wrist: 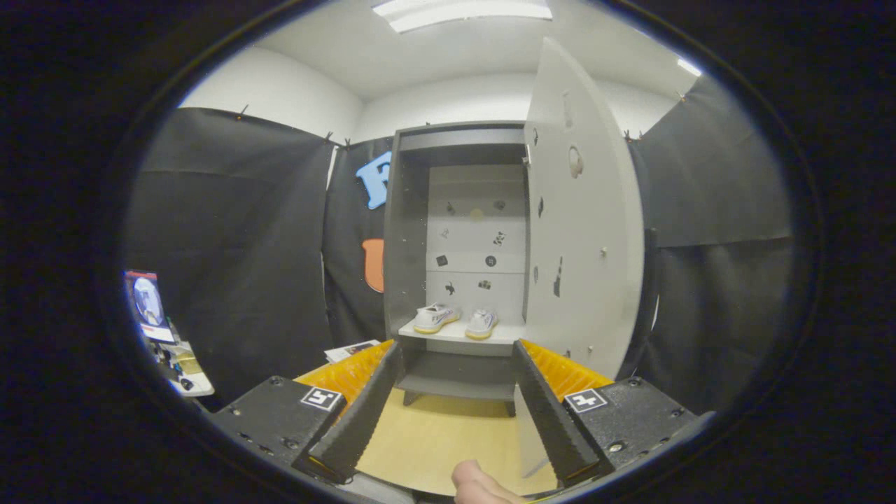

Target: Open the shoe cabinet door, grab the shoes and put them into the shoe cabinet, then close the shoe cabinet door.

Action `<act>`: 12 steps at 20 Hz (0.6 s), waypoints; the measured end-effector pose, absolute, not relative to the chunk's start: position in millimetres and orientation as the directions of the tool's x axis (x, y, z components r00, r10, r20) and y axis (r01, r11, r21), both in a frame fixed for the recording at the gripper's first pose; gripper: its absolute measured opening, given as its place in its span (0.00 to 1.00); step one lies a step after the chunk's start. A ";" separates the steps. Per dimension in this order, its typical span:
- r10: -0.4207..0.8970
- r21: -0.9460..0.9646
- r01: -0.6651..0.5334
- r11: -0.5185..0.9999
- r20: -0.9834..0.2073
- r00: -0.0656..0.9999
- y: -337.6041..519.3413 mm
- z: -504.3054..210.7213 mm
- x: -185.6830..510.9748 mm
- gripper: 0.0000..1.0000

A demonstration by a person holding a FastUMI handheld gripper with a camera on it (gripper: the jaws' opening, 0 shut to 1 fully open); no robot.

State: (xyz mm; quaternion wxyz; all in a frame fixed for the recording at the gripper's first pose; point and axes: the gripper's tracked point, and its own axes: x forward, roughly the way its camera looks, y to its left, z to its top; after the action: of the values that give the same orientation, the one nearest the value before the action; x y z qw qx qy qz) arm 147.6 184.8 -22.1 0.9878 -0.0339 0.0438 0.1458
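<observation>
With the shoes point(455, 320) on the shelf's point(507, 334) front edge and your gripper point(456, 353) wide and empty, push the light, stiff door point(584, 224) by its free edge.

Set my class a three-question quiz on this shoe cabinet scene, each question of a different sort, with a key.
1. True or false: the shoe cabinet door stands open.
2. Where are the two white shoes? A) on the wooden floor B) on a shelf inside the shoe cabinet C) between the gripper's fingers
3. Fill in: the gripper's fingers are ____ and hold nothing.

Key:
1. True; the door is swung out to the right of the shoe cabinet.
2. B; the left shoe and the right shoe sit side by side on the shelf, beyond the fingers.
3. Open; the gripper is spread, with bare wooden floor between its fingers.
</observation>
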 end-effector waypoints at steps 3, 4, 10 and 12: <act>0.263 -0.076 -0.270 0.960 -0.097 0.960 148.0 -22.5 125.4 1.00; 0.235 -0.095 -0.244 0.965 -0.095 0.967 129.7 -22.9 122.6 1.00; 0.126 -0.145 -0.137 0.980 -0.085 0.988 42.4 -18.1 129.8 1.00; 0.089 -0.136 -0.101 0.986 -0.095 0.992 9.6 -14.7 145.6 1.00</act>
State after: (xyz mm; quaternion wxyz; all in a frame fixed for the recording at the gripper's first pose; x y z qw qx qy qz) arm 145.6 9.6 -14.7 0.9954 -0.0703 0.0442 0.0476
